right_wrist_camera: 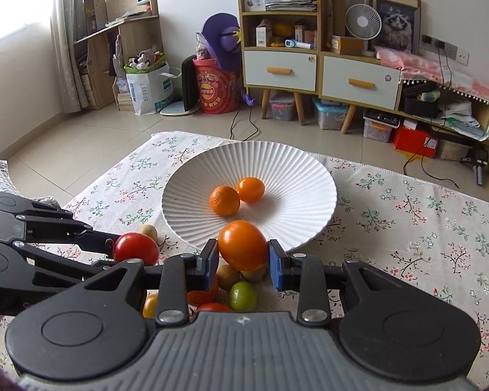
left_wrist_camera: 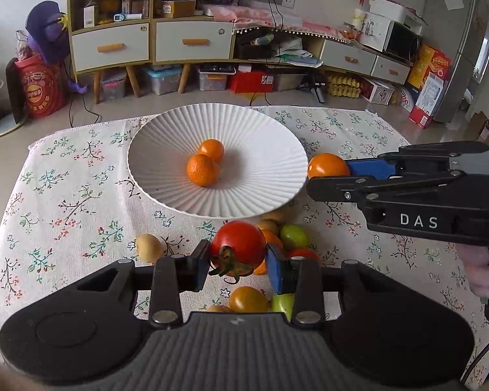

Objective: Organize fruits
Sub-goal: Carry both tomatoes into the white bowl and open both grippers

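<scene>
My left gripper point(left_wrist_camera: 238, 257) is shut on a red tomato point(left_wrist_camera: 238, 247) with a green stem, held above the table short of the plate. My right gripper point(right_wrist_camera: 243, 259) is shut on an orange tomato point(right_wrist_camera: 242, 244) just at the near rim of the white ribbed plate point(right_wrist_camera: 296, 176). On the plate lie a mandarin point(right_wrist_camera: 224, 200) and a small orange tomato point(right_wrist_camera: 250, 189). In the left wrist view the right gripper point(left_wrist_camera: 339, 176) comes in from the right with its orange tomato point(left_wrist_camera: 326, 165) beside the plate point(left_wrist_camera: 166, 150). Below both grippers lies a heap of loose fruit point(right_wrist_camera: 243, 295).
A floral tablecloth point(left_wrist_camera: 65, 195) covers the table; its far edge lies just behind the plate. A small yellowish fruit point(left_wrist_camera: 149, 247) sits alone left of the heap. Beyond are tiled floor, cabinets and storage boxes. A hand point(left_wrist_camera: 485, 270) grips the right tool's handle.
</scene>
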A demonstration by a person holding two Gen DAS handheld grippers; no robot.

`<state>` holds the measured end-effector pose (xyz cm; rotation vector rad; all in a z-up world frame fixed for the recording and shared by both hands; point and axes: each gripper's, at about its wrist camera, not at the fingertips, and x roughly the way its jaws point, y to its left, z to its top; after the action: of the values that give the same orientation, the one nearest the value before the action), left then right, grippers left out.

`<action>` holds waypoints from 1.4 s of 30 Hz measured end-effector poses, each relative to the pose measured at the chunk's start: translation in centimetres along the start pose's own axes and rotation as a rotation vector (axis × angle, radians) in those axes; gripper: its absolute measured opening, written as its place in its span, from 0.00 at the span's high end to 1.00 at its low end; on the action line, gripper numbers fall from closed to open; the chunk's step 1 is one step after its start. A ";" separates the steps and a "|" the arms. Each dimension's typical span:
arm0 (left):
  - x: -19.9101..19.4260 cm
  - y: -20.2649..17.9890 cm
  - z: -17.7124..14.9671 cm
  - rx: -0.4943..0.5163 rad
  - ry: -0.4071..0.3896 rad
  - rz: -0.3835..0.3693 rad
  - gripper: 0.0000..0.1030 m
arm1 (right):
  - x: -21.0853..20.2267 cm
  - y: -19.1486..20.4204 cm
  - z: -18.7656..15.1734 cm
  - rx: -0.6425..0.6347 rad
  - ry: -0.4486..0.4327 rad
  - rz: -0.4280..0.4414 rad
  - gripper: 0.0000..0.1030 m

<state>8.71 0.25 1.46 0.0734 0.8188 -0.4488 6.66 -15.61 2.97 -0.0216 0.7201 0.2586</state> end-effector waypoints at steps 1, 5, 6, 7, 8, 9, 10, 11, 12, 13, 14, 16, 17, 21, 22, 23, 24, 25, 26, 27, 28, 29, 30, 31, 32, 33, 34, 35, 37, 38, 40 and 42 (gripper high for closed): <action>0.2 0.0 0.1 -0.003 0.002 0.003 0.64 | 0.4 -0.3 0.2 0.004 0.003 -0.002 0.72; 1.0 -0.2 0.8 -0.012 -0.005 0.019 0.64 | 1.6 -1.6 0.7 0.007 0.019 -0.007 0.72; 1.2 -0.2 1.0 -0.015 -0.007 0.021 0.64 | 1.9 -1.9 0.8 0.008 0.023 -0.007 0.72; 1.4 -0.3 1.2 -0.019 -0.010 0.024 0.64 | 2.2 -2.2 0.9 0.008 0.026 -0.007 0.72; 1.7 -0.3 1.3 -0.023 -0.011 0.025 0.64 | 2.4 -2.5 0.9 0.006 0.029 -0.008 0.72; 2.0 -0.4 1.5 -0.029 -0.012 0.028 0.64 | 2.7 -2.7 1.0 0.005 0.031 -0.009 0.72; 2.3 -0.4 1.6 -0.034 -0.014 0.031 0.64 | 3.0 -3.0 1.1 0.003 0.034 -0.008 0.72; 2.6 -0.4 1.6 -0.037 -0.016 0.033 0.64 | 3.1 -3.2 1.1 0.002 0.036 -0.002 0.72; 2.7 -0.5 1.7 -0.039 -0.026 0.033 0.64 | 3.4 -3.4 1.2 0.005 0.038 0.005 0.72; 3.0 -0.6 1.9 -0.037 -0.033 0.034 0.64 | 3.5 -3.6 1.2 0.010 0.039 0.016 0.72; 3.2 -0.7 2.0 -0.039 -0.036 0.036 0.64 | 3.7 -3.8 1.2 0.016 0.041 0.031 0.72; 3.6 -0.7 2.3 -0.049 -0.044 0.035 0.64 | 4.1 -4.1 1.4 0.017 0.041 0.042 0.72; 3.7 -0.7 2.4 -0.051 -0.050 0.036 0.65 | 4.2 -4.1 1.5 0.016 0.041 0.044 0.72; 4.0 -0.4 3.0 -0.078 -0.068 0.040 0.65 | 5.1 -4.3 1.8 0.020 0.052 0.059 0.72; 4.1 -0.4 3.1 -0.095 -0.069 0.040 0.65 | 5.3 -4.3 1.8 0.020 0.053 0.063 0.72; 4.3 -0.3 3.1 -0.108 -0.067 0.039 0.65 | 5.5 -4.2 1.9 0.018 0.054 0.070 0.72; 4.4 -0.2 3.1 -0.117 -0.066 0.040 0.66 | 5.7 -4.2 1.9 0.017 0.056 0.073 0.72; 4.7 -0.2 3.1 -0.127 -0.063 0.046 0.67 | 6.0 -4.3 2.0 0.015 0.057 0.072 0.72; 4.8 -0.1 3.1 -0.132 -0.060 0.049 0.67 | 6.2 -4.4 2.0 0.015 0.058 0.073 0.72; 5.1 -0.1 3.2 -0.138 -0.056 0.049 0.67 | 6.4 -4.5 1.9 0.021 0.059 0.078 0.72; 5.2 -0.2 3.3 -0.141 -0.053 0.050 0.67 | 6.6 -4.7 2.0 0.029 0.061 0.082 0.72; 5.4 -0.2 3.3 -0.142 -0.050 0.051 0.67 | 6.8 -4.9 1.9 0.039 0.062 0.081 0.72; 5.4 -0.2 3.2 -0.141 -0.047 0.053 0.67 | 6.9 -5.0 1.9 0.045 0.063 0.081 0.72; 5.5 -0.2 3.2 -0.138 -0.044 0.054 0.67 | 7.0 -5.2 1.9 0.052 0.056 0.088 0.72; 5.6 -0.3 3.2 -0.133 -0.040 0.058 0.66 | 7.0 -5.3 2.0 0.059 0.055 0.093 0.72; 5.6 -0.3 3.1 -0.128 -0.038 0.061 0.66 | 7.1 -5.4 2.1 0.067 0.054 0.097 0.72; 5.6 -0.4 3.1 -0.121 -0.034 0.066 0.66 | 7.1 -5.4 2.1 0.070 0.054 0.102 0.72; 5.6 -0.4 3.0 -0.115 -0.038 0.068 0.66 | 7.2 -5.4 2.1 0.071 0.054 0.106 0.72; 5.4 -0.3 2.9 -0.105 -0.039 0.072 0.66 | 7.3 -5.3 2.1 0.067 0.050 0.106 0.72; 5.4 -0.3 3.0 -0.102 -0.039 0.075 0.66 | 7.2 -5.2 2.1 0.064 0.049 0.105 0.72; 5.4 -0.3 3.0 -0.095 -0.037 0.076 0.65 | 7.1 -5.3 2.2 0.051 0.049 0.112 0.72; 5.3 -0.3 3.0 -0.084 -0.034 0.075 0.64 | 6.6 -5.1 2.3 0.030 0.048 0.123 0.72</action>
<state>13.83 -2.57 -0.25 0.0189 0.7975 -0.3437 14.16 -18.82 -0.03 0.0453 0.7742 0.3655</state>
